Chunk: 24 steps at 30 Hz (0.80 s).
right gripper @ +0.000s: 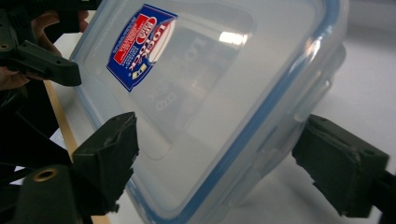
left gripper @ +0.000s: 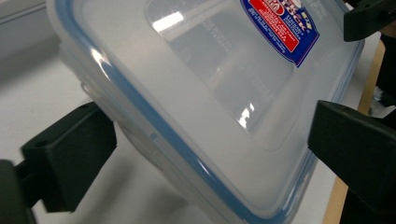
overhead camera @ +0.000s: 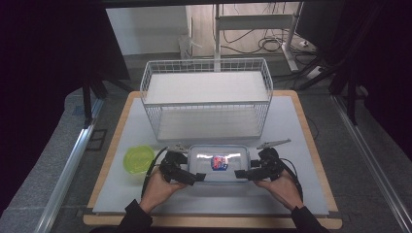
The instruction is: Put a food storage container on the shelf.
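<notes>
Sitting at the far end of the white table (overhead camera: 301,126) is the biggest thing out here, a white wire basket (overhead camera: 206,97), and just in front of it, toward the person, lies the one that matters: a clear plastic food container (overhead camera: 218,163), its blue-sealed lid on, near the front edge of the table. A small green bowl (overhead camera: 139,159) waits off to its left, well apart. Now the tongs: the left gripper (overhead camera: 197,178) comes in at the container's near left corner, the right gripper (overhead camera: 241,174) at the near right corner, and each has that corner between its two black jaws. Both sets stand wide apart, with gaps visible beside the plastic in each gripper view, so nothing is clamped. How will it handle? It looks empty, so light, and the walls look stiff enough, but that glossy lid looks slippery. Best bet, I'd say, is the rim and the side latch tabs (right gripper: 322,88), one gripper at each end, squeezed evenly so it doesn't skate away.
</notes>
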Tool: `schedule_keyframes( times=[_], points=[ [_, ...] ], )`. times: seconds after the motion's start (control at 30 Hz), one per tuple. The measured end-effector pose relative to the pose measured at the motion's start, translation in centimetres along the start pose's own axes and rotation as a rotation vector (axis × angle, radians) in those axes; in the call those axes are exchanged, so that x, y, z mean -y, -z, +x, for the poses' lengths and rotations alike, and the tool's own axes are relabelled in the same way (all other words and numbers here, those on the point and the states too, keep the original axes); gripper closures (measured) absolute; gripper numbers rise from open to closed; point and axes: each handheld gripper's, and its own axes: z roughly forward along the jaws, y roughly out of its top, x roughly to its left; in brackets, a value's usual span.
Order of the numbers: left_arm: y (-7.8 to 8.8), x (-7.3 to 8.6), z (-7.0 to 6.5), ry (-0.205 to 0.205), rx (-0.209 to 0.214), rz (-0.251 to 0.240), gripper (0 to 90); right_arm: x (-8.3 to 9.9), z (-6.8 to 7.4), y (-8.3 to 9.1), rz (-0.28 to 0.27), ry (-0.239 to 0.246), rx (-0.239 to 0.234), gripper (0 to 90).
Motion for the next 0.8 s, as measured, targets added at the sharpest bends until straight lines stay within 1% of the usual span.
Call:
schedule_keyframes(
  times=[0.03, 0.07, 0.1, 0.13, 0.17, 0.2, 0.23, 0.27, 0.33, 0.4, 0.43, 0.47, 0.5, 0.53, 0.57, 0.6, 0.63, 0.67, 0.73, 0.8],
  points=[
    [0.0, 0.0, 0.0, 0.0, 0.0, 0.0, 6.6, 0.0, 0.0, 0.0, 0.0, 0.0, 0.0, 16.6],
    [0.2, 0.2, -0.1, -0.003, 0.001, 0.001, 8.9, 0.4, 0.3, 0.4, -0.022, -0.008, 0.007, 22.3],
    [0.4, 0.4, -0.3, -0.004, 0.001, -0.003, 8.9, 0.4, 0.3, 0.4, -0.022, -0.008, 0.007, 22.3],
    [0.9, 0.9, -0.4, -0.003, 0.006, -0.013, 14.7, 0.8, 0.4, 1.0, -0.047, -0.009, 0.007, 27.8],
    [0.9, 0.9, -0.4, -0.003, 0.006, -0.013, 17.8, 0.8, 0.4, 1.0, -0.047, -0.009, 0.007, 27.8],
    [1.2, 1.2, -0.5, 0.001, 0.008, -0.024, 17.8, 1.0, 0.6, 1.2, -0.057, -0.006, 0.009, 30.0],
    [1.6, 1.6, -0.6, 0.007, 0.023, -0.033, 23.9, 1.4, 0.9, 1.6, -0.069, 0.0, 0.014, 33.3],
    [1.7, 1.8, -0.6, 0.01, 0.027, -0.038, 26.5, 1.5, 1.0, 1.8, -0.073, 0.003, 0.015, 34.5],
    [2.0, 2.1, -0.4, 0.047, 0.047, -0.067, 31.4, 1.8, 1.0, 2.0, -0.083, -0.001, 0.006, 37.8],
    [2.4, 2.4, 0.0, 0.077, 0.078, -0.094, 37.3, 2.0, 0.9, 2.3, -0.095, -0.014, -0.01, 40.9],
    [2.4, 2.4, 0.0, 0.077, 0.078, -0.094, 39.6, 2.0, 0.9, 2.3, -0.095, -0.014, -0.01, 40.9],
    [2.5, 2.5, 0.5, 0.103, 0.105, -0.112, 41.3, 2.2, 0.8, 2.5, -0.102, -0.02, -0.022, 43.7],
    [2.5, 2.6, 0.7, 0.117, 0.117, -0.119, 42.7, 2.3, 0.7, 2.6, -0.104, -0.022, -0.028, 44.2],
    [2.5, 2.6, 0.7, 0.117, 0.117, -0.119, 43.9, 2.3, 0.7, 2.6, -0.104, -0.022, -0.028, 44.2],
    [2.5, 2.7, 0.8, 0.131, 0.127, -0.125, 43.9, 2.3, 0.6, 2.6, -0.108, -0.025, -0.035, 44.7],
    [2.6, 2.8, 1.0, 0.147, 0.141, -0.134, 45.7, 2.4, 0.5, 2.6, -0.114, -0.032, -0.047, 46.0],
    [2.6, 2.8, 1.0, 0.147, 0.141, -0.134, 46.5, 2.4, 0.5, 2.6, -0.114, -0.032, -0.047, 46.0],
    [2.7, 2.8, 1.2, 0.162, 0.15, -0.144, 48.5, 2.5, 0.2, 2.7, -0.12, -0.041, -0.064, 48.3],
    [2.7, 2.9, 1.2, 0.166, 0.152, -0.149, 49.2, 2.6, -0.1, 2.9, -0.13, -0.049, -0.093, 50.2],
    [2.7, 2.8, 1.2, 0.169, 0.149, -0.145, 49.2, 2.7, -0.3, 2.8, -0.133, -0.056, -0.101, 50.3]
  ],
)
